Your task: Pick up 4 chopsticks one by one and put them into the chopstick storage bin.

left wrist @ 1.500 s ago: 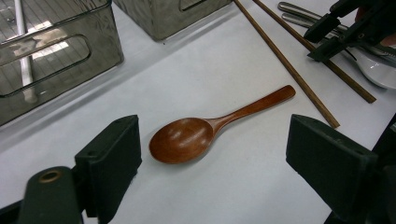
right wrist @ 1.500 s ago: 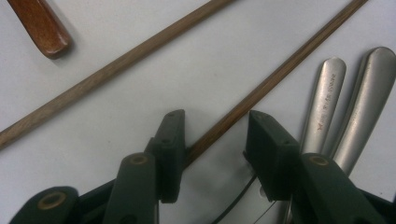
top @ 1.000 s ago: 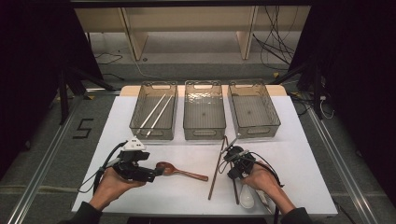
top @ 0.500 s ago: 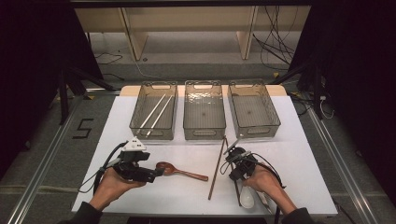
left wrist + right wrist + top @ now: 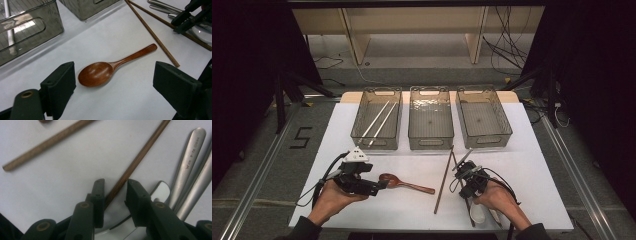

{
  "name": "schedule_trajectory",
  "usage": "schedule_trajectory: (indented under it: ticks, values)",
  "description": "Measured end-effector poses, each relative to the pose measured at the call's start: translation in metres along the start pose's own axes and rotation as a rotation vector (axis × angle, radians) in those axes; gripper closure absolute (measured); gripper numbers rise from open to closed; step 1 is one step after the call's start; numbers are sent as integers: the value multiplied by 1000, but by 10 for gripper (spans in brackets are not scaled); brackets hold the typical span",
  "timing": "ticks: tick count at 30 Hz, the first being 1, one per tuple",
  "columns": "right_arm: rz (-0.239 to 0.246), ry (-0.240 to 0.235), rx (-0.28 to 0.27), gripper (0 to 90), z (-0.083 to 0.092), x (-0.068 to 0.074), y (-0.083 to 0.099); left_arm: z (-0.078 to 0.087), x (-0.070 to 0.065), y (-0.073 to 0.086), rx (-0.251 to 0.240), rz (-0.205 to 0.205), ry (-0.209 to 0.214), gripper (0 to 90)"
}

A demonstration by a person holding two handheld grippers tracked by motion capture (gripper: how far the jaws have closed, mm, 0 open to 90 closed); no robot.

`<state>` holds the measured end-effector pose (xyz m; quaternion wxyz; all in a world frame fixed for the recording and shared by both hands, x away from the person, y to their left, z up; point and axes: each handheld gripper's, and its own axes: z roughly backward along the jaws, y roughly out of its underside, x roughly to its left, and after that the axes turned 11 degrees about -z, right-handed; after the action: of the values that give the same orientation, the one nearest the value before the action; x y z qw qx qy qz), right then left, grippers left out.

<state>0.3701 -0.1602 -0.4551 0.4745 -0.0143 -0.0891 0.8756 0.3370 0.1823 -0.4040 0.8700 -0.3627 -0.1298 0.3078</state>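
The left tongs point(image 5: 379, 184) lie low over the white bench point(image 5: 522, 165), their jaws standing wide apart with nothing gripped. In the left gripper view the glossy brown wooden spoon point(image 5: 110, 68) lies flat on the bench between and just ahead of those jaws, its bowl nearer the left jaw and its handle running up and to the right; neither jaw touches it. In the high view the spoon point(image 5: 404, 183) sits just beside the tips of the left tongs, handle pointing toward the middle of the bench.

The right tongs point(image 5: 113, 188) have just been closing, and a thin dark brown wooden chopstick point(image 5: 140, 157) passes between their jaws. The gap is narrow, but the pads appear to stand just off the stick rather than pressing on it, though the close view makes that hard to be sure of. A second, lighter brown wooden chopstick point(image 5: 47, 143) lies apart on the bench to the upper left. Under the right tongs lies a white ceramic spoon point(image 5: 160, 191), and beside it two silver metal utensil handles point(image 5: 190, 170).

Across the far side of the bench stand three clear grey plastic bins point(image 5: 430, 142) in a row; the left one holds two pale sticks point(image 5: 379, 120).
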Motion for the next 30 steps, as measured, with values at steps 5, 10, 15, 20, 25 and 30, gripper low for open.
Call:
schedule_trajectory:
  ticks: [5, 10, 15, 20, 25, 30]
  values:
    - [9, -1, 10, 704, 1, -1, 3, 0, 0, 0, 0, -1, 0, 175]
    - [8, 3, 18, 710, 1, 0, 5, 0, 0, 0, 2, -1, -1, 175]
    - [10, 0, 25, 718, 2, 0, 8, 0, 0, 0, 2, -1, 0, 175]
    - [13, -1, 31, 727, 2, -1, 10, 0, -1, 0, 2, -2, 2, 175]
    - [12, 2, 43, 734, 3, -1, 11, 0, -1, 0, 5, -8, 3, 175]
    - [-4, -9, 47, 752, 4, -5, 14, 0, -1, 0, 5, -8, 4, 175]
